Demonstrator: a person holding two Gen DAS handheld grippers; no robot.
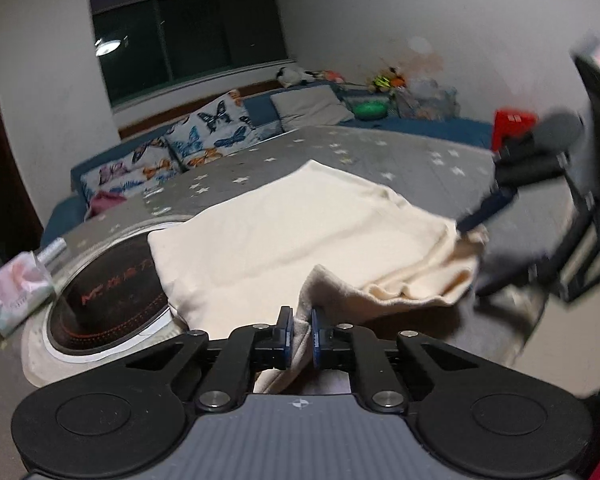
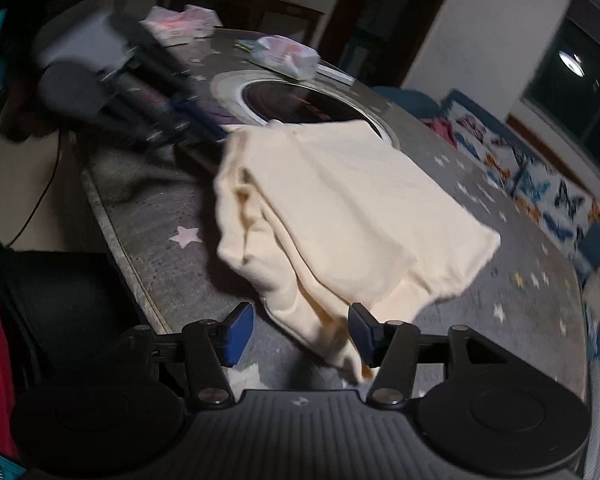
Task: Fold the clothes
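Tissue pack: a soft pack (image 1: 18, 292) lies at the table's left edge, well apart from the cloth, so it does not hinder the folding.
Hob: a round black cooking plate (image 1: 112, 300) is set into the table; the cloth's left part lies over its rim, probably because the cloth was spread where the table had room.
Table: a grey cover with pale stars (image 1: 380, 152) gives a flat bed for the fold.
Garment: a cream garment (image 1: 292, 224) lies on the table, already doubled into layers, with the near edge bunched and lifted toward the camera.
Left gripper: the left gripper (image 1: 299, 330) is clenched on a fold of the garment's near edge; the cloth rises between the blue pads, so the hold seems meant to lift or carry that edge over.
Right gripper: the right gripper (image 2: 300, 334) stands released, its pads wide apart with the garment's hanging corner (image 2: 332, 340) between them and, as far as the blur shows, not pinched; in the left wrist view it sits at the garment's right corner (image 1: 484, 216).
Step in hand: judged from this, the left side holds while the right side is free to take a new hold.
Risk: the loose layers may slide apart if the held edge is pulled alone.
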